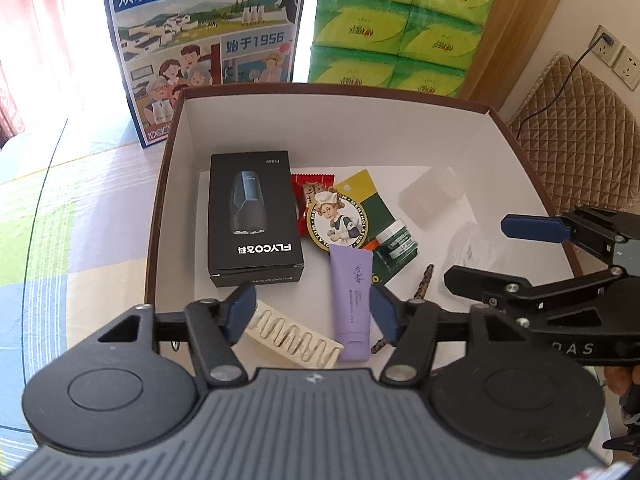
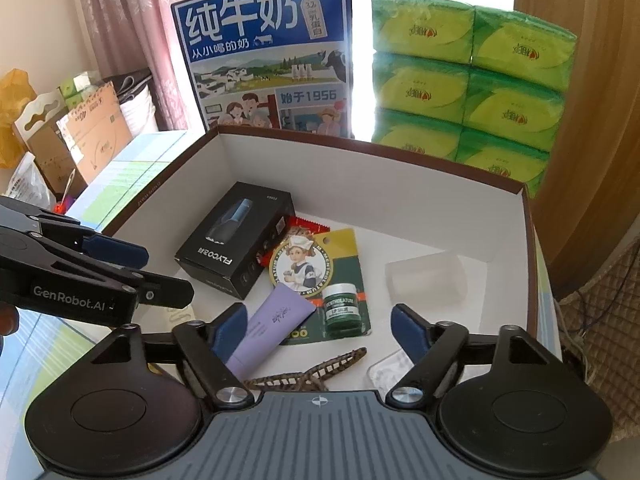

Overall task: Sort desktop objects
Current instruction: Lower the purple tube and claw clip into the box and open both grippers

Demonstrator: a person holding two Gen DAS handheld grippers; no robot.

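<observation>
Hovering over the brown-rimmed white cardboard box (image 1: 160,200) | left claw (image 1: 312,316) and right claw (image 2: 316,332) both released, empty | lilac squeeze tube (image 1: 352,304) and black shaver carton (image 1: 254,216) already dropped inside, looks basically sorted

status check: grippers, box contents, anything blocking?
Left gripper open, empty, over purple tube. Right gripper open, empty. Razor box, lip-salve card, hair clip in box. Nothing blocking.

A purple tube (image 2: 267,330), black shaver box (image 2: 236,249) and lip-salve card (image 2: 320,276) are being framed inside the brown-rimmed box (image 2: 400,208) beyond the right gripper (image 2: 316,330), whose jaws are being held apart.
</observation>
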